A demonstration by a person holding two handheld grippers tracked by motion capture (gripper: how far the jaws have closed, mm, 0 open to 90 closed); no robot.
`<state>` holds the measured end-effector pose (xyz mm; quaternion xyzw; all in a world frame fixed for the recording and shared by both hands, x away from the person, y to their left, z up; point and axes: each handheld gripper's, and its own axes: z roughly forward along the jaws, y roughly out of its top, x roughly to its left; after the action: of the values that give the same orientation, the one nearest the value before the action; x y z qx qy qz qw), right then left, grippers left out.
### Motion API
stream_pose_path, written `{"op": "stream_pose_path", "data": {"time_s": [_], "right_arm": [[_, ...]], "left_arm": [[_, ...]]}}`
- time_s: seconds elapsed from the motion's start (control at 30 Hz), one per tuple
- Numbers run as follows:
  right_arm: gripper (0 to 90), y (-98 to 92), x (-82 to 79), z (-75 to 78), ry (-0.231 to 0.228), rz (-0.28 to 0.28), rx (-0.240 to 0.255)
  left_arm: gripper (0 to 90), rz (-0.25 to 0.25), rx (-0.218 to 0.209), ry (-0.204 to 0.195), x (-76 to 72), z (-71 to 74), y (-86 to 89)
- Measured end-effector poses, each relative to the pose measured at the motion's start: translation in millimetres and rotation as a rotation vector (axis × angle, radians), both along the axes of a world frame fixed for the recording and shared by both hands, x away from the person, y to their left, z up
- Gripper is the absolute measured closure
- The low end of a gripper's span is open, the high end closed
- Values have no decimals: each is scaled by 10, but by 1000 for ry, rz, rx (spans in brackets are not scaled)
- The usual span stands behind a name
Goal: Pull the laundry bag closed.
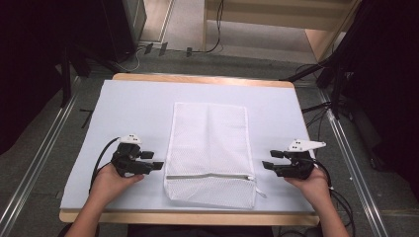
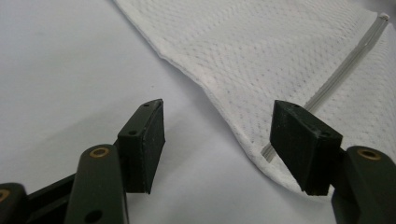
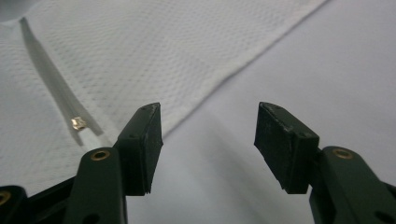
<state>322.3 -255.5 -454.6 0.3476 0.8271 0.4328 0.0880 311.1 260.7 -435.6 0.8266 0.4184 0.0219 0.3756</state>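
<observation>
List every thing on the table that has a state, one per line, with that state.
mesh laundry bag: flat on the table, unfolded, held by neither tongs.
zipper: closed, pull at the bag's right end.
left tongs: jaws open, nothing between them, beside the bag's left edge.
right tongs: jaws open, nothing between them, beside the bag's right edge.

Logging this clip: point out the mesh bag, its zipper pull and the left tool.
mesh bag (image 1: pixel 207 140), high view, middle of the white mesh.
zipper pull (image 3: pixel 78 123), right gripper view, the small metal slider.
left tool (image 1: pixel 157 160), high view, between its open fingertips.
</observation>
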Motion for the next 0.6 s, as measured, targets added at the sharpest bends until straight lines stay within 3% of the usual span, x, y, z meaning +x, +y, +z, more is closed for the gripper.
{"op": "stream_pose_path", "data": {"time_s": [0.13,0.27,0.6], "right_arm": [[404,-92,28,-32,11,-72,-9],[391,-135,42,-59,20,-108,-14],[359,-110,46,-87,29,-111,-19]], "left_arm": [[340,27,-5,-6,12,3,55],[327,50,1,-14,23,-7,101],[310,80,6,-23,40,-44,172]]}}
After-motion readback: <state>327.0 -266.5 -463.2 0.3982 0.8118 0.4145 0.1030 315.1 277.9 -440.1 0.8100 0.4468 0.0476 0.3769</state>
